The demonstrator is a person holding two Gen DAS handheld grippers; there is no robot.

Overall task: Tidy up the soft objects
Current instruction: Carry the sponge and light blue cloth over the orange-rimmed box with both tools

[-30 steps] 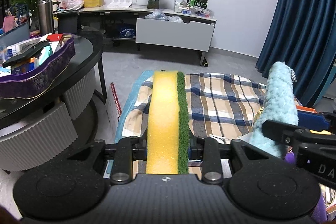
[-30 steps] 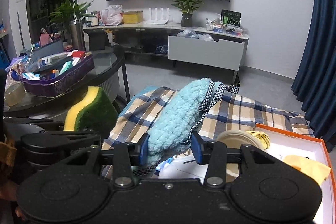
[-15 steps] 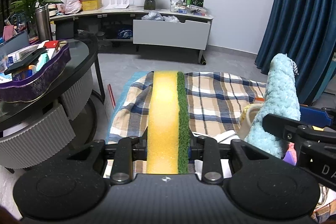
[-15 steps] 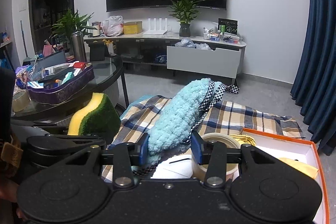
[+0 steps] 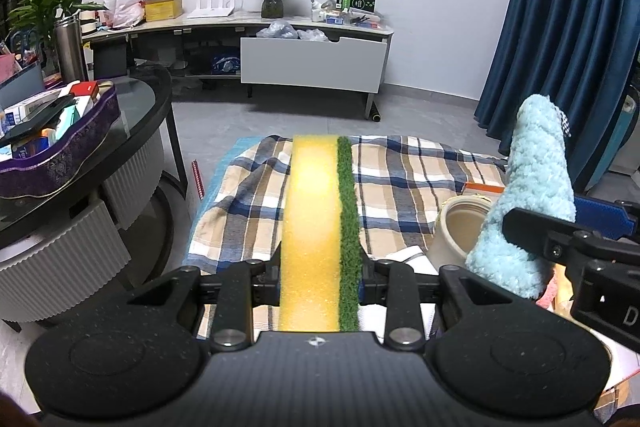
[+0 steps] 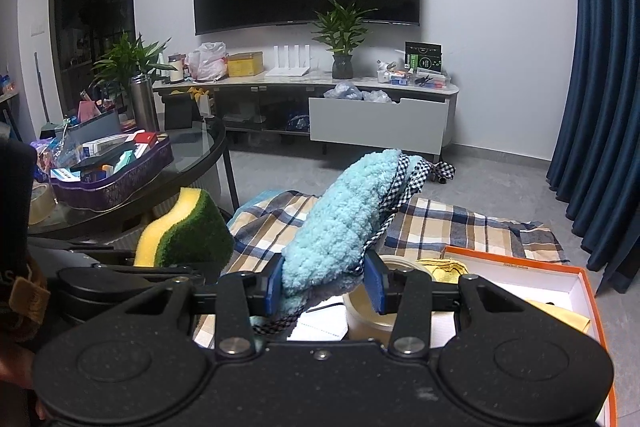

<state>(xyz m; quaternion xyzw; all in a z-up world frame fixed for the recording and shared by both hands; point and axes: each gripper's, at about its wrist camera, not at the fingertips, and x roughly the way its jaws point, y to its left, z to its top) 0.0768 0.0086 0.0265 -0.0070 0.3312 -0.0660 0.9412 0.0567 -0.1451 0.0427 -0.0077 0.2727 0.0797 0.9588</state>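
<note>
Presently a yellow foam sponge with a green scouring face [image 5: 316, 227] is clamped upright in the left gripper [image 5: 320, 283], while a fluffy light-blue knitted cloth [image 6: 340, 223] is gripped by the right gripper [image 6: 324, 287], both above a plaid blanket [image 5: 400, 183].

Yellow-green sponge [image 5: 316, 227] — fluffy blue cloth [image 6: 340, 223] — both aloft.

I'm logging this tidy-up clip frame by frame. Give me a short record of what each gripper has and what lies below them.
left gripper: shut on the sponge, yellow with a green scrub side
right gripper: shut on the fluffy cloth, light blue with checked trim
below: plaid blanket spread on the floor
near the blanket: orange-rimmed box, tape roll
to the left: glass table with a purple tray of small boxes
</note>
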